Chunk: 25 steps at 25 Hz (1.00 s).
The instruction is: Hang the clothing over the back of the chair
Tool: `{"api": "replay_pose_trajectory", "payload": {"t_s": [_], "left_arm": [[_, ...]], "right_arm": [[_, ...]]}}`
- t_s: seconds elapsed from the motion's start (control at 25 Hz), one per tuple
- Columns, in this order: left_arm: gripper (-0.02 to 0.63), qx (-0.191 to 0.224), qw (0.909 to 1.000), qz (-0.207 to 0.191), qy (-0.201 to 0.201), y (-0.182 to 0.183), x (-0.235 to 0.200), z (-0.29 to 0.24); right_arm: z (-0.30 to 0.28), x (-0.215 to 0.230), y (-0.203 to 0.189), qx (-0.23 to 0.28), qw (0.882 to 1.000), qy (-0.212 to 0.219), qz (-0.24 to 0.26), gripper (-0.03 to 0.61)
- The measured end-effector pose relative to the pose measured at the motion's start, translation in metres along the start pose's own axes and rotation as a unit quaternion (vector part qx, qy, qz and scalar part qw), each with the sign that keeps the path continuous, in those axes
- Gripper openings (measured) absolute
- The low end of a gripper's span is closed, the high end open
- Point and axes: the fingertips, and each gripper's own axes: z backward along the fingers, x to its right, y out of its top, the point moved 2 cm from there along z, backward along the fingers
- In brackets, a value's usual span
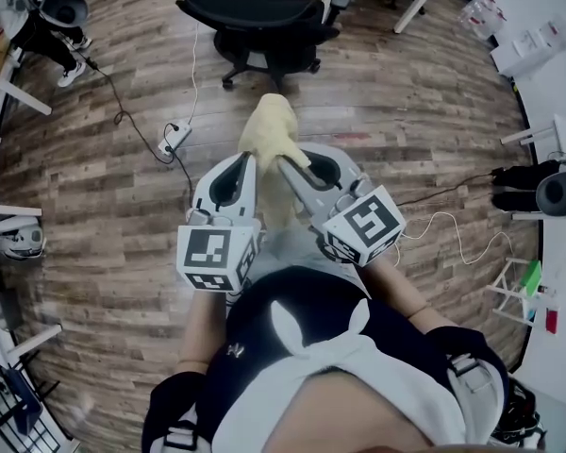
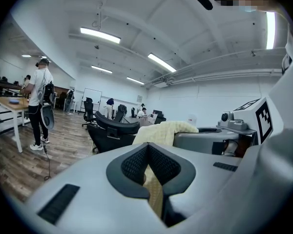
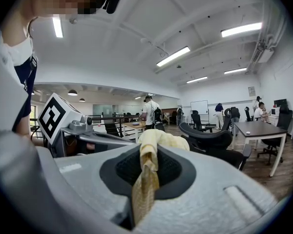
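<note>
yellow clothing (image 1: 274, 128) bunched at the tips of both claws, held off the floor. left claw (image 1: 249, 161) clamped on one fold, right claw (image 1: 285, 165) clamped on another; the two sit side by side, pointing near level. chair (image 1: 259, 17) lies straight ahead of both, well apart, neither hand clearly nearer. head view alone shows the floor gap; gripper views show the pinched cloth and the chair's back beyond.

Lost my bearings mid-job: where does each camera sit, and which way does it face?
Head view: on the head, facing steeply down; shows torso, left gripper, right gripper.
Left gripper view: rides that gripper, looking along jaws clamping the clothing toward the chair.
Right gripper view: likewise; left gripper at left.
All share clothing and chair.
</note>
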Motion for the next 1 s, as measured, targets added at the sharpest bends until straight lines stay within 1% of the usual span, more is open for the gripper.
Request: {"api": "replay_pose_trajectory", "payload": {"t_s": [0.24,0.48,0.72,1.0], "left_arm": [[0.005,0.002,0.9999,-0.006,0.009,0.012,-0.017,-0.020],[0.005,0.001,0.9999,-0.006,0.011,0.025,-0.038,-0.043],[0.005,-0.001,0.9998,-0.010,0.016,0.036,-0.057,-0.070],[0.005,0.002,0.9997,-0.012,0.020,0.048,-0.080,-0.093]], "right_arm": [[-0.020,0.019,-0.002,-0.005,1.000,0.008,-0.014,0.041],[-0.047,0.041,0.016,0.009,1.000,0.014,0.003,0.041],[-0.076,0.071,0.029,0.014,1.000,0.015,0.009,0.041],[-0.108,0.095,0.047,0.027,0.999,0.018,0.018,0.041]]}}
